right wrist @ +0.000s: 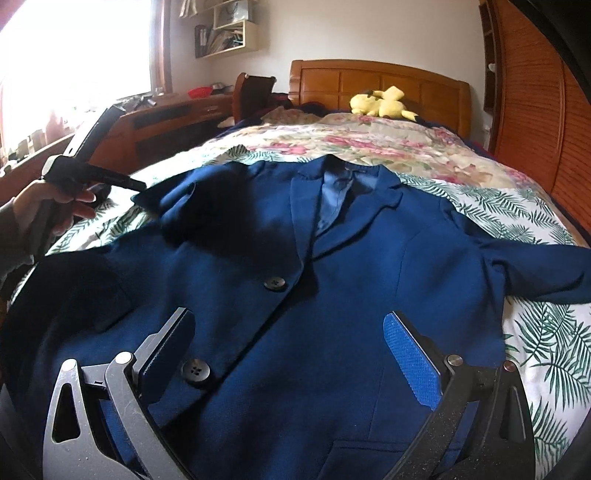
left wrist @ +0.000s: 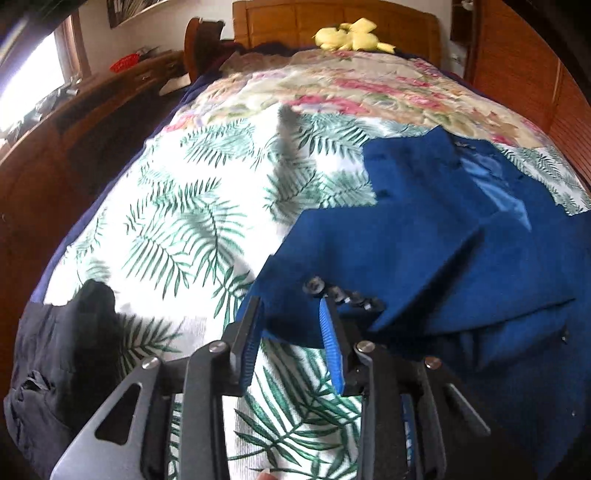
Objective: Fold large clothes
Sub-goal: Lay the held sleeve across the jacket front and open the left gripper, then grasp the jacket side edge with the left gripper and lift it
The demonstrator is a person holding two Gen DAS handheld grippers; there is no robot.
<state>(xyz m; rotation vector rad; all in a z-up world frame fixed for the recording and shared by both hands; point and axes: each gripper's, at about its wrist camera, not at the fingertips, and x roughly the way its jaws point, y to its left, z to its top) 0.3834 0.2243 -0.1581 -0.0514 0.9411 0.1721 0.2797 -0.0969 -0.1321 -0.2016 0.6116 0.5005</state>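
Black metal linkages and blue ribbed pads fill the bottom of both views. The right gripper hangs over the lower front of the jacket, its fingers spread wide and released, holding nothing. The left gripper points steeply down at the jacket's folded-in sleeve, near the cuff buttons. Its fingers stand partly apart with the sleeve's edge between them, and the pads do not look pressed on the cloth, so I read it as released.

The jacket lies face up on the bed, collar toward the headboard, one sleeve laid over the chest and the other stretched out to the side.

The step in hand looks like laying the sleeves inward. To do it well, pinch the cuff at its seam edge, carry it low across the chest, and set it flat before letting go, so no ridge forms under later folds.

The jacket is dense, matte, finely textured blue cloth with a smoother, paler lining and hard dark buttons. It holds stiff, angular creases. Under it lies a soft palm-leaf sheet. A floral quilt and a yellow plush toy lie beyond, and dark clothes lie crumpled by the left gripper.
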